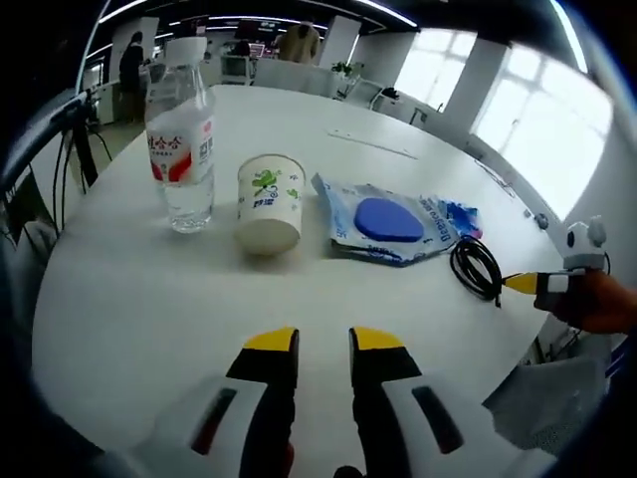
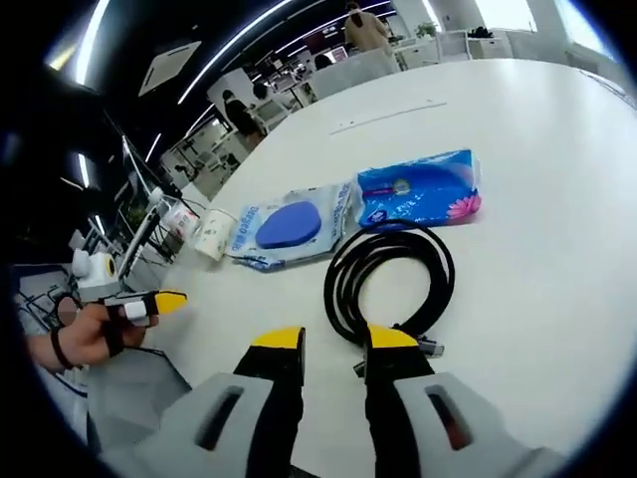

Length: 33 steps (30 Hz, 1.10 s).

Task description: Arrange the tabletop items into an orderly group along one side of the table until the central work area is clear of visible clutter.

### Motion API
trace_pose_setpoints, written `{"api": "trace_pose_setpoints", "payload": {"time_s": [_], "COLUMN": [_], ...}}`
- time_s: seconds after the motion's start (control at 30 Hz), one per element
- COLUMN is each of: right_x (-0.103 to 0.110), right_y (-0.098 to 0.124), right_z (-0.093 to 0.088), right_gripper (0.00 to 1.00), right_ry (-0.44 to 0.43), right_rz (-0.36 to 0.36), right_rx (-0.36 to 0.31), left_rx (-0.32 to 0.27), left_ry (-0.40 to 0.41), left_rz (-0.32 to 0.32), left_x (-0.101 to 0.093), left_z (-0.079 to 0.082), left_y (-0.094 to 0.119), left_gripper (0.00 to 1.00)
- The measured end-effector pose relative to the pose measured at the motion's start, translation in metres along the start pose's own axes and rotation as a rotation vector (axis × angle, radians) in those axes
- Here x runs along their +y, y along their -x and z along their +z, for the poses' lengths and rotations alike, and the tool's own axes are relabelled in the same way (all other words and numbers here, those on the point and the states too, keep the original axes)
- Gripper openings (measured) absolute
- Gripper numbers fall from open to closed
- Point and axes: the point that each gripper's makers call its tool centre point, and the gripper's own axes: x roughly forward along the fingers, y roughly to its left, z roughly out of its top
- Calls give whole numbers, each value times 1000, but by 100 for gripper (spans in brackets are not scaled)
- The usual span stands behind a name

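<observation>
In the left gripper view a clear water bottle (image 1: 181,139), a paper cup (image 1: 269,204), a flat blue packet (image 1: 383,221) and a coiled black cable (image 1: 476,267) stand in a row across the white table (image 1: 149,299). My left gripper (image 1: 323,344) hovers open over bare tabletop in front of the cup. My right gripper (image 2: 335,342) is open, its tips at the near loop of the cable (image 2: 388,279). Beyond lie a blue tissue pack (image 2: 418,189), the packet (image 2: 289,227) and the cup (image 2: 211,234). The right gripper (image 1: 520,283) touches the cable's edge. A hand holds the left gripper (image 2: 164,299).
A thin white strip (image 1: 373,142) lies further back on the table. The table edge (image 1: 518,368) curves close on the right. A black tripod (image 1: 75,139) stands off the left side. Desks, chairs and people fill the room behind.
</observation>
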Motion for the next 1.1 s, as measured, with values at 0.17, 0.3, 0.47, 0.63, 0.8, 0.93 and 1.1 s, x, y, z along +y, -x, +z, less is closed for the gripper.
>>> {"api": "trace_pose_setpoints", "payload": {"time_s": [0.17,0.3,0.47,0.63,0.8,0.93,1.1], "right_x": [-1,-4,-7,0,9,15,20], "right_y": [12,23,32,36,36,31,30], "right_z": [-6,-9,-17,-14,-13,-16,-15], "right_gripper": [24,25,25,26,26,26,25], "right_ry": [34,17,7,3,3,20,23], "right_rz": [1,-12,-37,-43,-49,-48,-57], "right_rx": [17,15,37,33,42,66,80], "left_rx": [-19,-38,-56,-78,-79,-87,-84], "left_ry": [-16,-14,-63,-33,-26,-6,17], "left_rz": [3,6,37,46,45,37,19], "left_x": [6,10,18,29,35,37,33], "left_z": [8,18,32,44,53,60,64], "left_y": [2,1,1,-4,-10,-16,-25], "left_gripper": [20,22,23,26,27,30,32]}}
